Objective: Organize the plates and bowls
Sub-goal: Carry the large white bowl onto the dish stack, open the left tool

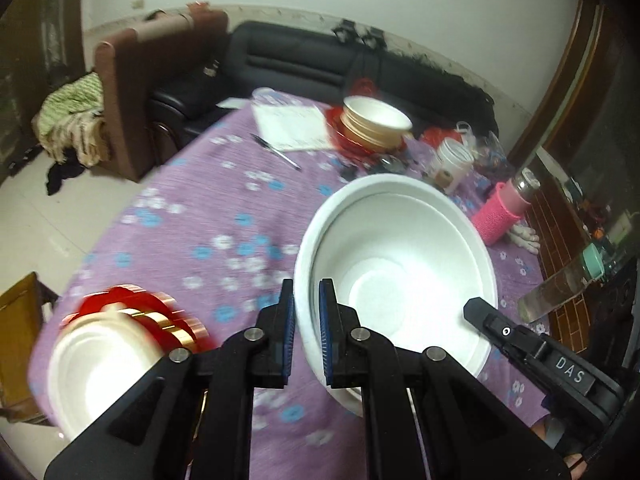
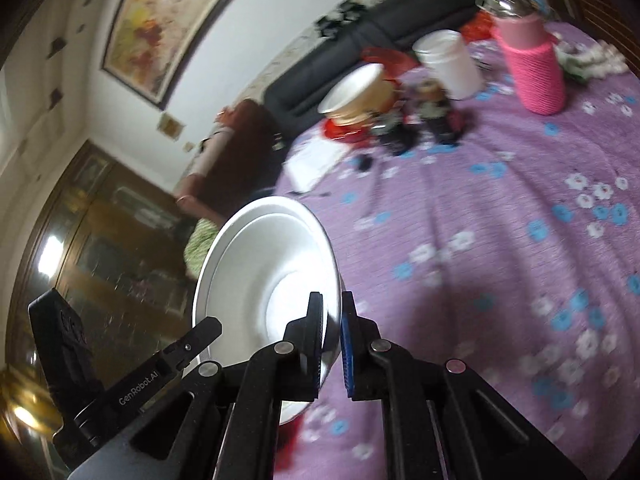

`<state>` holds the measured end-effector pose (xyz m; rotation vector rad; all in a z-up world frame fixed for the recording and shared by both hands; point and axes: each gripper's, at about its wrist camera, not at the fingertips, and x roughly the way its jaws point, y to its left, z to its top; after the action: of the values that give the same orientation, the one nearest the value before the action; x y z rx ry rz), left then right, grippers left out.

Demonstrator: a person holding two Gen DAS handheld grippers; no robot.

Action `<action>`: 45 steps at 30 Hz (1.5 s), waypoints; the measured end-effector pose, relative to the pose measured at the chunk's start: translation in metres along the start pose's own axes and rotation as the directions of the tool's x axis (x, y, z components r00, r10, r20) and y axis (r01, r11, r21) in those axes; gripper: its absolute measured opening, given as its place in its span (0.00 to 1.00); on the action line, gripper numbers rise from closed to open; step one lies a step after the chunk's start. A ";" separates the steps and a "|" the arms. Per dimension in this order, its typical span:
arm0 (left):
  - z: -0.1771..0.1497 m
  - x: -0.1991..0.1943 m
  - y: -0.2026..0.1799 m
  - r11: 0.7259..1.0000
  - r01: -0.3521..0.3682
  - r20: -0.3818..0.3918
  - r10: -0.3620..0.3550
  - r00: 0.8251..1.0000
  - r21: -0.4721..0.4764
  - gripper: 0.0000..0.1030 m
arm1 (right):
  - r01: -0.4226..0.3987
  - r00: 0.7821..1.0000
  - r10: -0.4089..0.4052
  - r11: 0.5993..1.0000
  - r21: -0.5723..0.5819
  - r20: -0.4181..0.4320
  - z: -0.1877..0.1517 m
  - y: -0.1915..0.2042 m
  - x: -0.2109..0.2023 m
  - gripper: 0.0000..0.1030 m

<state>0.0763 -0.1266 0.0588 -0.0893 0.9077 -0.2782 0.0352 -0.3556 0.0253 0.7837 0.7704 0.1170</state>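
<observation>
A large white bowl (image 1: 396,264) is held above the purple flowered tablecloth (image 1: 192,216). My left gripper (image 1: 307,300) is shut on its left rim. My right gripper (image 2: 332,312) is shut on the opposite rim of the same bowl (image 2: 260,264), and its tip shows in the left wrist view (image 1: 480,312). A smaller bowl with gold bands on a red plate (image 1: 116,344) sits at the near left, blurred. Another gold-sided bowl on a red plate (image 1: 374,122) stands at the far side and also shows in the right wrist view (image 2: 356,96).
A pink knit-covered bottle (image 1: 500,216) (image 2: 532,64), a white jar (image 1: 454,158) (image 2: 448,60), a notepad (image 1: 292,126), a pen (image 1: 276,150) and small clutter lie at the table's far side. A black sofa (image 1: 296,60) and brown armchair (image 1: 132,92) stand beyond.
</observation>
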 end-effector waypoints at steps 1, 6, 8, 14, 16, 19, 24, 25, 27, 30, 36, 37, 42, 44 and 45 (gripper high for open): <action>-0.004 -0.009 0.007 1.000 -0.017 0.009 0.017 1.000 0.003 0.07 | -0.014 1.000 0.014 1.000 -0.021 -0.002 -0.006 0.011 -0.002 0.10; -0.023 -0.057 0.052 0.994 -0.106 0.046 0.106 0.993 0.007 0.08 | -0.063 0.998 0.059 0.990 -0.128 -0.031 -0.041 0.070 -0.006 0.11; -0.030 -0.069 0.072 0.990 -0.140 0.046 0.140 0.989 -0.002 0.08 | -0.083 0.995 0.074 0.984 -0.160 -0.062 -0.056 0.091 0.000 0.11; -0.048 -0.075 0.122 0.978 -0.203 0.012 0.204 0.979 -0.042 0.15 | -0.117 0.984 0.078 0.960 -0.254 -0.160 -0.104 0.146 0.028 0.12; -0.055 -0.069 0.137 0.974 -0.217 -0.008 0.217 0.976 -0.063 0.16 | -0.116 0.980 0.065 0.953 -0.280 -0.186 -0.118 0.158 0.039 0.13; -0.062 -0.058 0.157 0.971 -0.219 -0.044 0.215 0.976 -0.092 0.16 | -0.097 0.978 0.031 0.942 -0.320 -0.206 -0.134 0.174 0.057 0.13; -0.070 -0.040 0.176 0.968 -0.217 -0.095 0.206 0.974 -0.123 0.16 | -0.062 0.974 -0.026 0.925 -0.376 -0.225 -0.152 0.185 0.081 0.14; -0.071 -0.037 0.179 0.968 -0.215 -0.102 0.203 0.974 -0.125 0.16 | -0.057 0.972 -0.035 0.923 -0.379 -0.230 -0.155 0.185 0.085 0.14; -0.074 -0.033 0.184 0.970 -0.208 -0.117 0.194 0.974 -0.128 0.16 | -0.050 0.970 -0.048 0.922 -0.385 -0.240 -0.157 0.183 0.093 0.14; -0.078 -0.030 0.187 0.964 -0.241 -0.123 0.227 0.966 -0.110 0.16 | -0.048 0.968 -0.052 0.920 -0.388 -0.244 -0.160 0.181 0.098 0.14; -0.082 -0.038 0.197 0.959 -0.248 -0.112 0.233 0.966 -0.137 0.16 | -0.062 0.971 -0.029 0.928 -0.367 -0.238 -0.151 0.170 0.093 0.23; -0.082 -0.041 0.199 0.959 -0.246 -0.102 0.234 0.967 -0.140 0.16 | -0.069 0.972 -0.018 0.932 -0.357 -0.234 -0.148 0.167 0.090 0.24; -0.081 -0.059 0.183 0.972 -0.206 -0.038 0.203 0.979 -0.116 0.16 | -0.047 0.985 -0.001 0.961 -0.271 -0.175 -0.122 0.130 0.067 0.30; -0.082 -0.064 0.168 0.980 -0.183 -0.010 0.182 0.983 -0.084 0.16 | -0.030 0.988 -0.006 0.974 -0.223 -0.156 -0.113 0.110 0.059 0.32; -0.082 -0.065 0.161 0.983 -0.171 0.001 0.171 0.985 -0.069 0.20 | -0.026 0.988 -0.005 0.980 -0.196 -0.153 -0.109 0.098 0.056 0.32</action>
<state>0.0061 0.0494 0.0266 -0.0747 0.9124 -0.0868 0.0211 -0.1999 0.0094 0.5943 0.8849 0.2618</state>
